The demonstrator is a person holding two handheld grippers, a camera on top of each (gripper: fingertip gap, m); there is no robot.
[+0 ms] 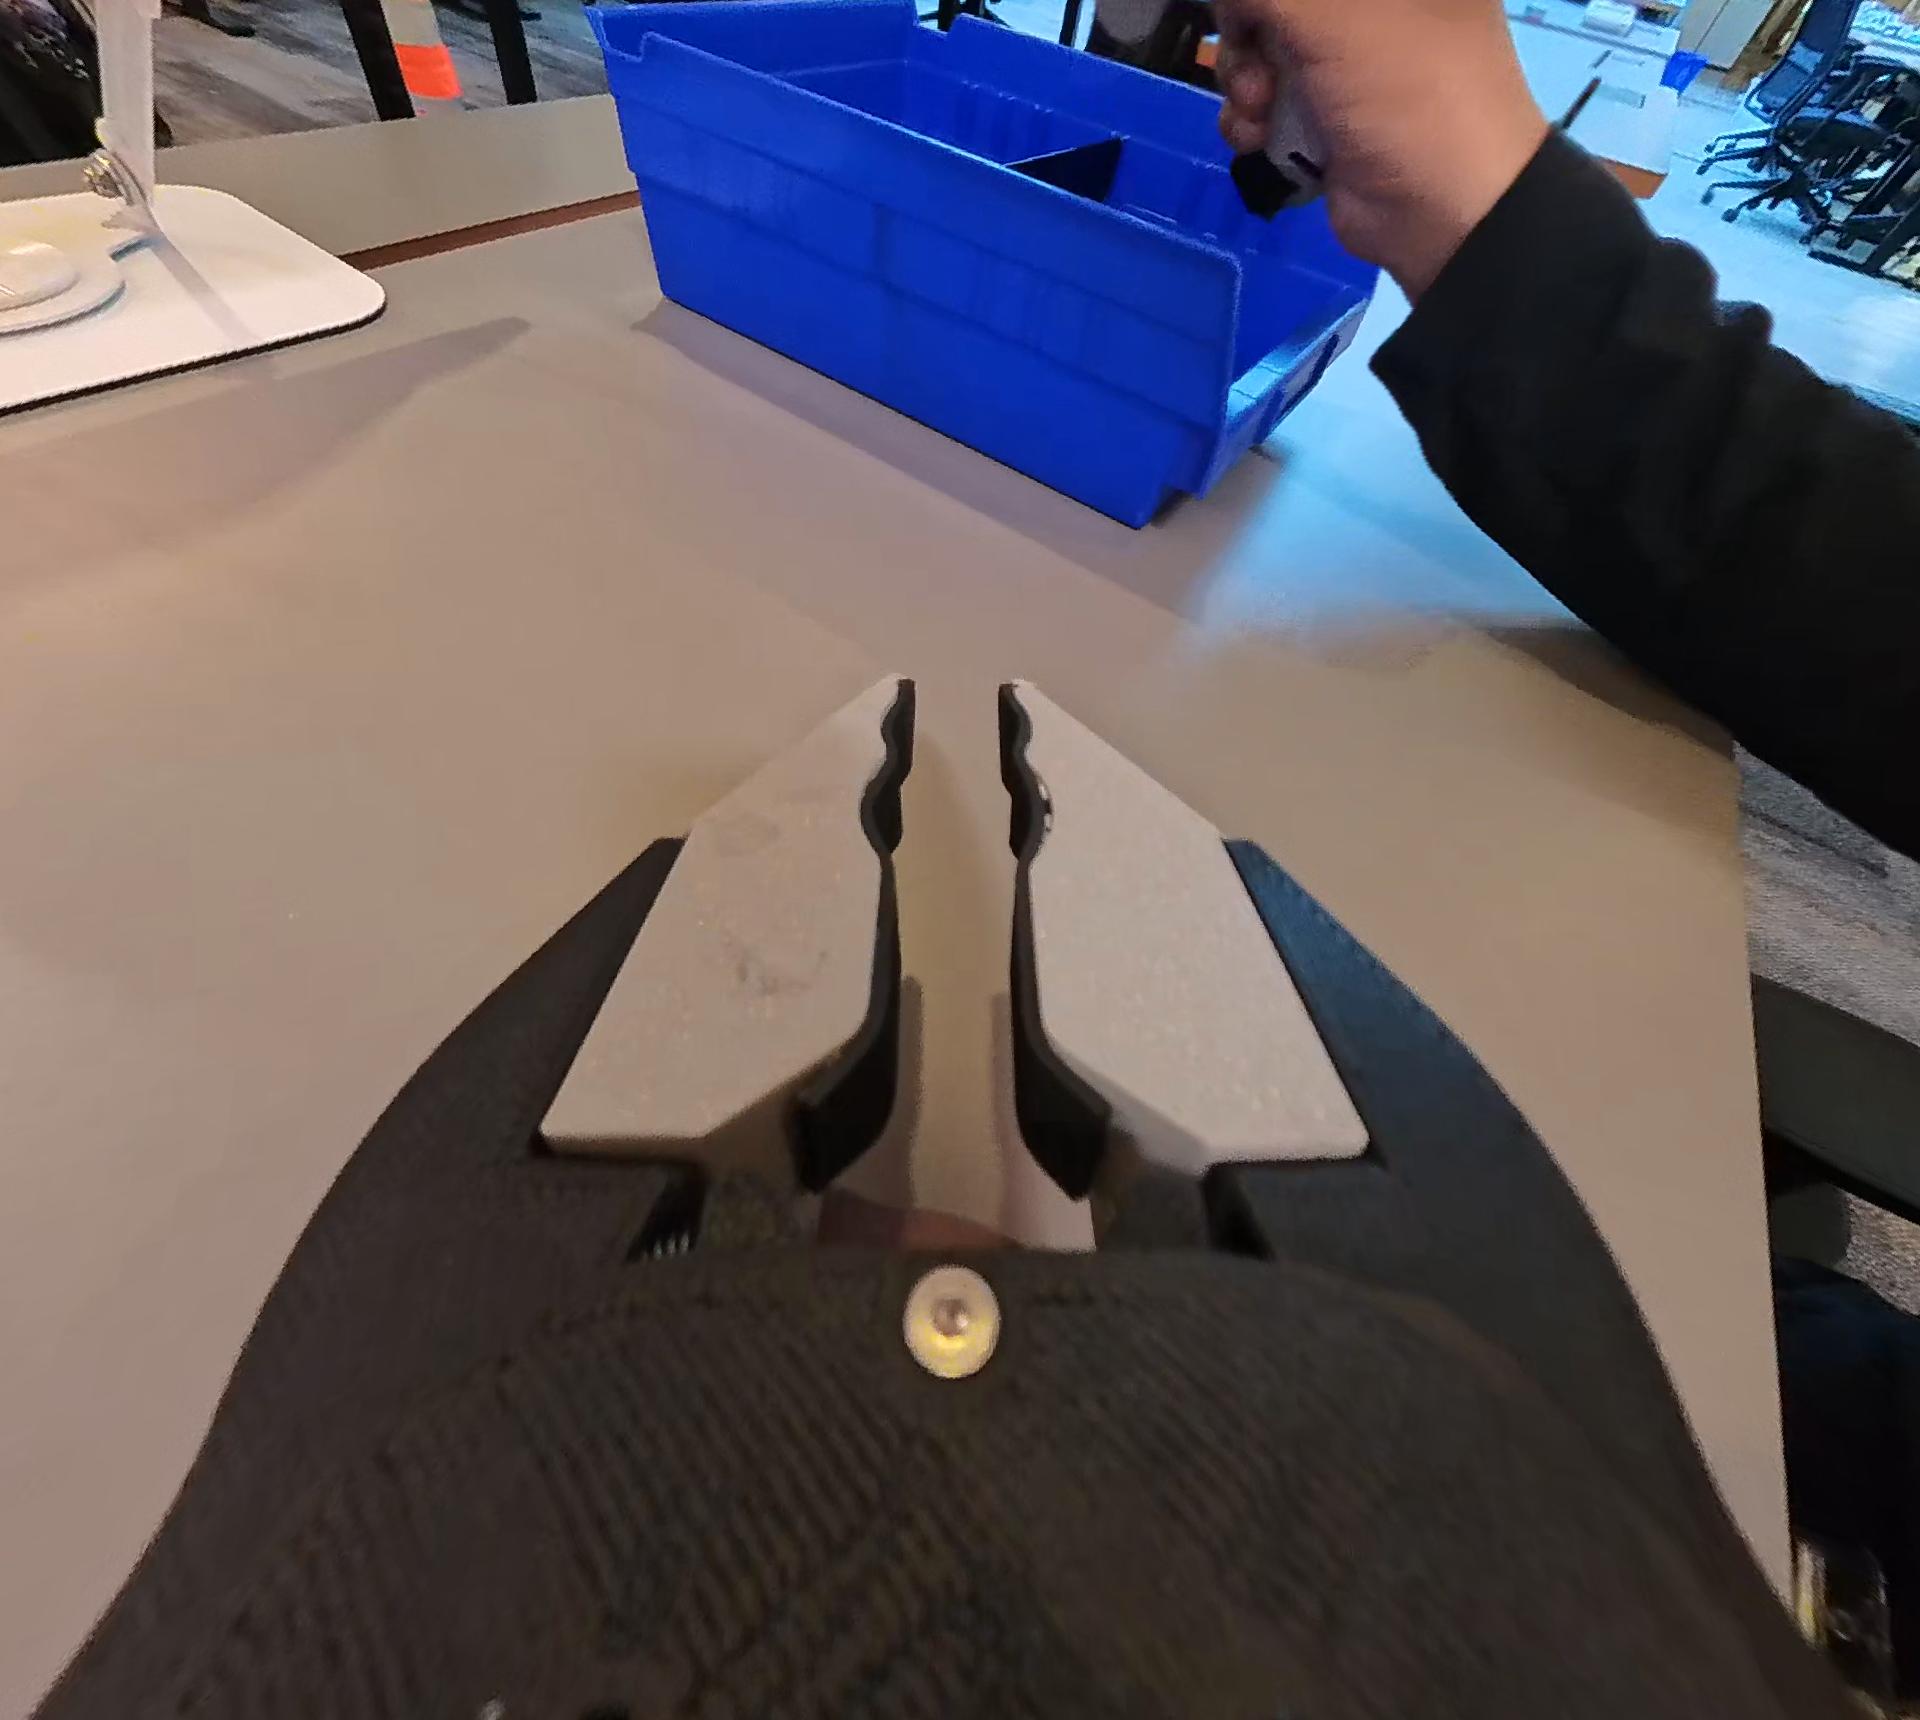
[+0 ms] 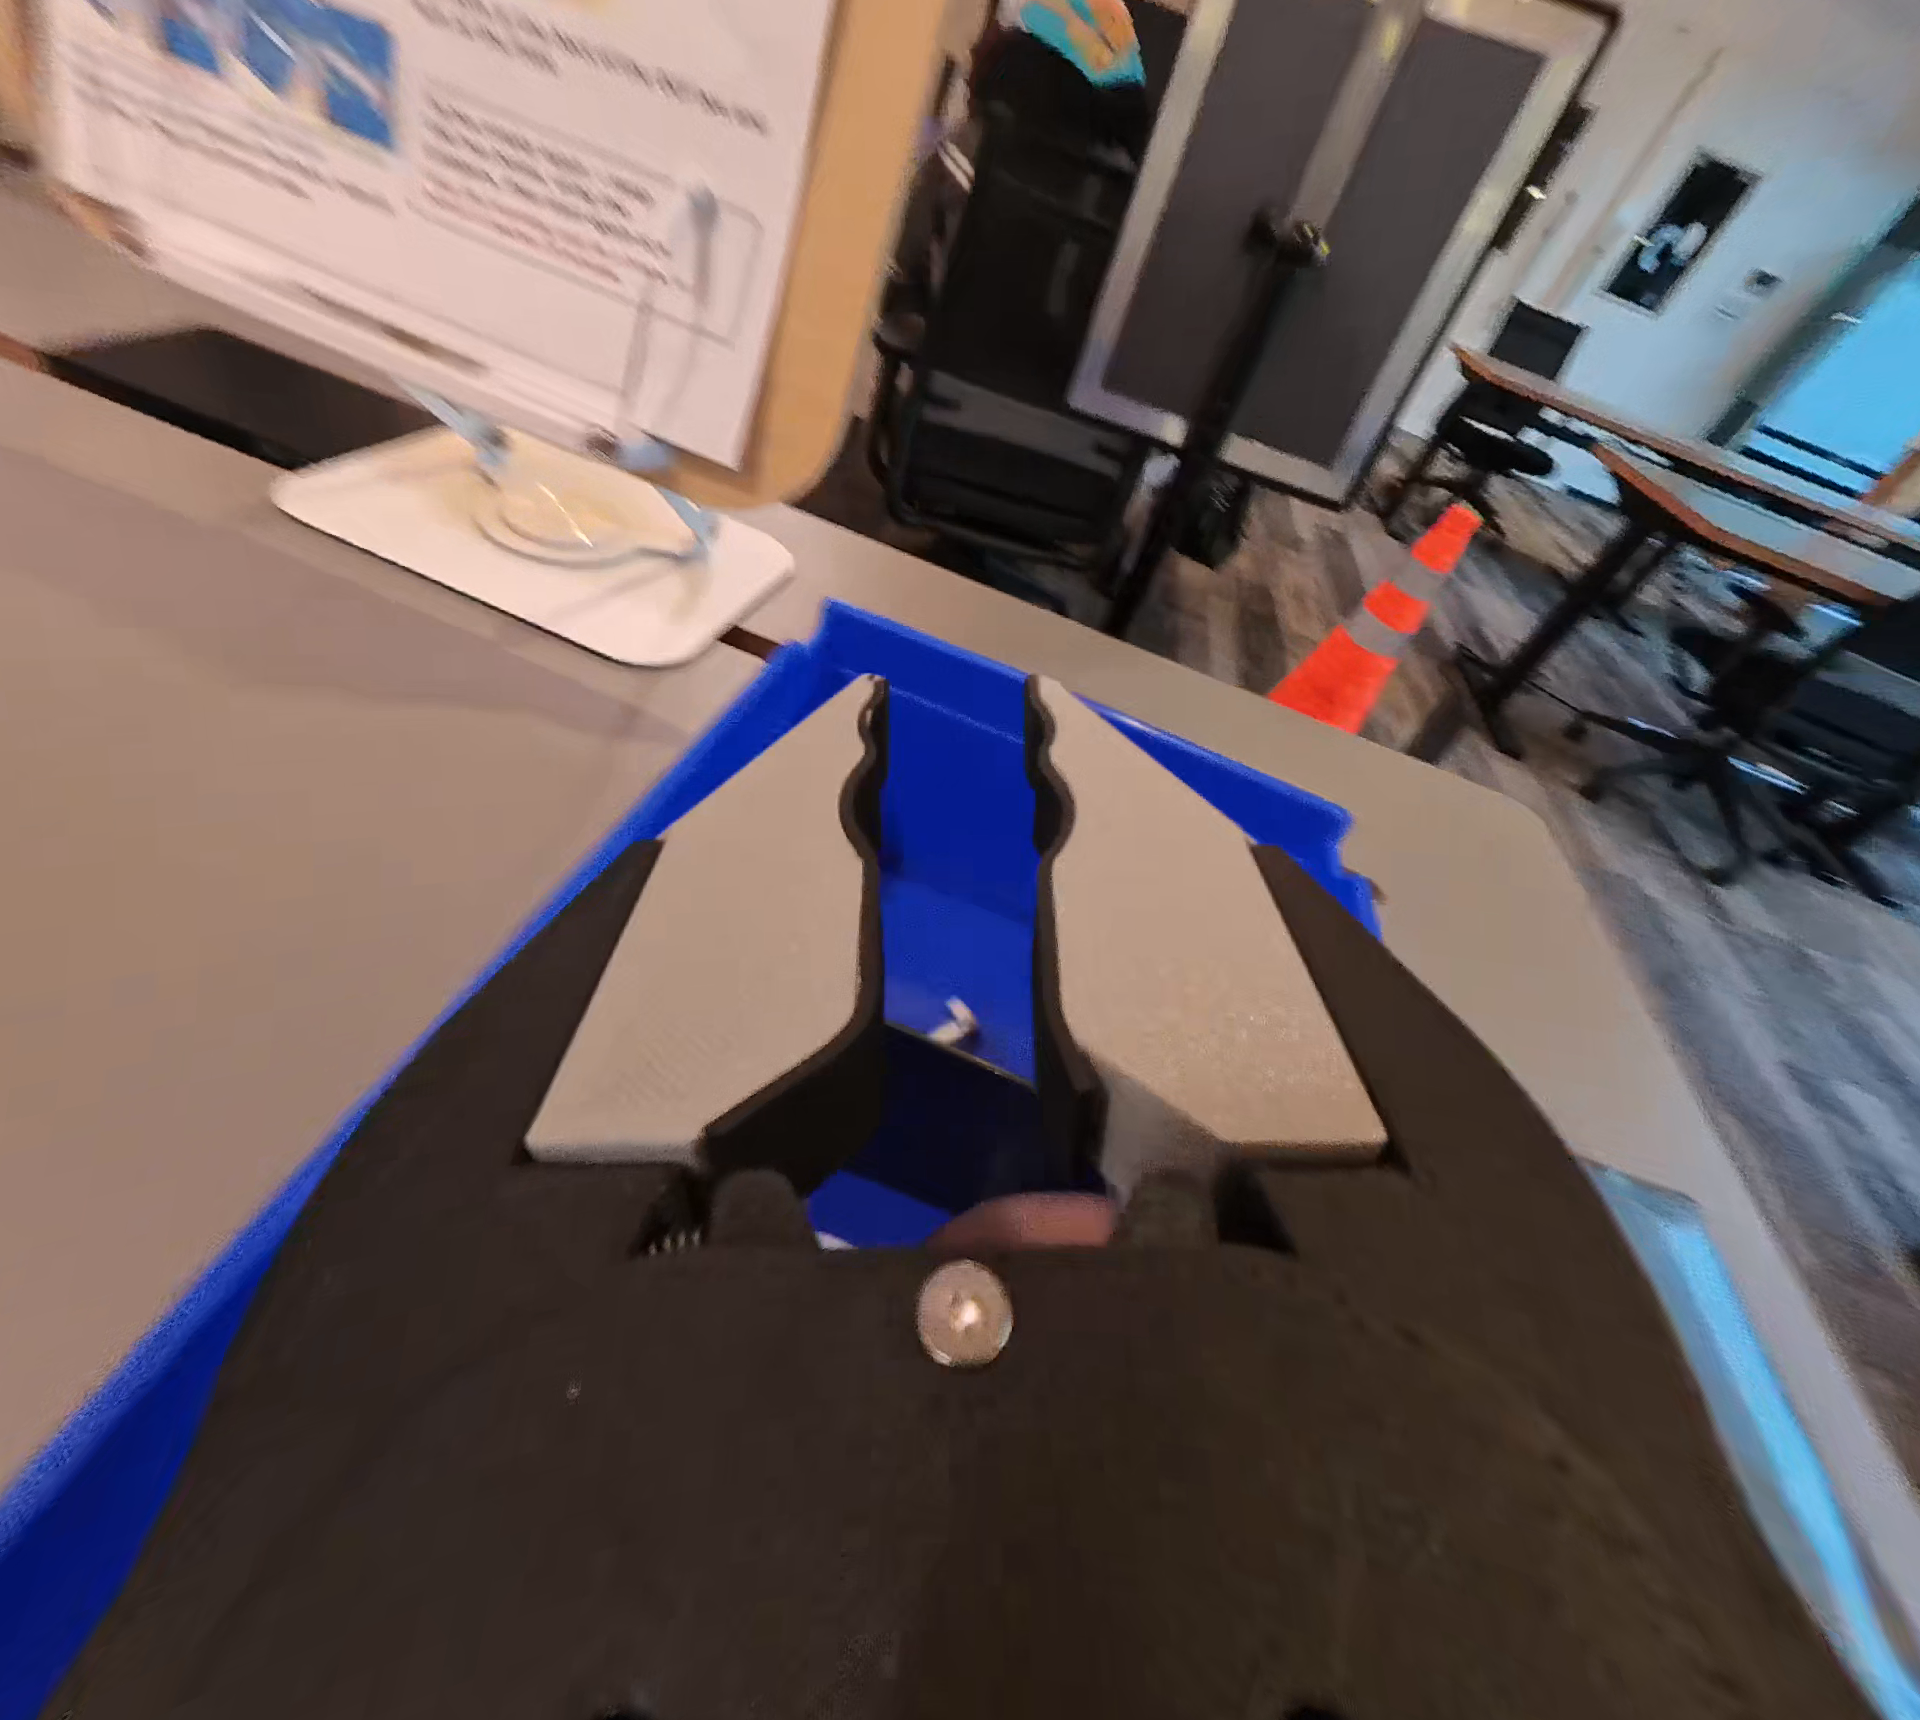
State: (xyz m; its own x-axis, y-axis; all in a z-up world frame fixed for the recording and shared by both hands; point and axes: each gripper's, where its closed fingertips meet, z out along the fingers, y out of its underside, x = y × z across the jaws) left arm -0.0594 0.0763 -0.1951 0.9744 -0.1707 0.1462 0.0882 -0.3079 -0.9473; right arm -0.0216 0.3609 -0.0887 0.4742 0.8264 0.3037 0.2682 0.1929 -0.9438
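While the left gripper point(image 1: 956, 694) hovers over the grey tabletop point(image 1: 520, 579), blue plastic bin point(image 1: 935, 299) at 1 o'clock, the right gripper point(image 2: 954, 683) hangs above it; both slightly parted, empty.

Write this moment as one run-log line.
left gripper: open, empty, over grey table | right gripper: open, empty, above blue bin | small metal part in bin

Ahead of the left gripper point(image 1: 956, 704) fingers, the grey table point(image 1: 520, 579) surface lies open up to the blue bin point(image 1: 935, 320). A white stand base point(image 1: 208, 288) blocks the far left. Below the right gripper point(image 2: 954, 714) fingers, a divider point(image 2: 956, 1062) crosses the bin point(image 2: 940, 797) interior; bin walls bound both sides.
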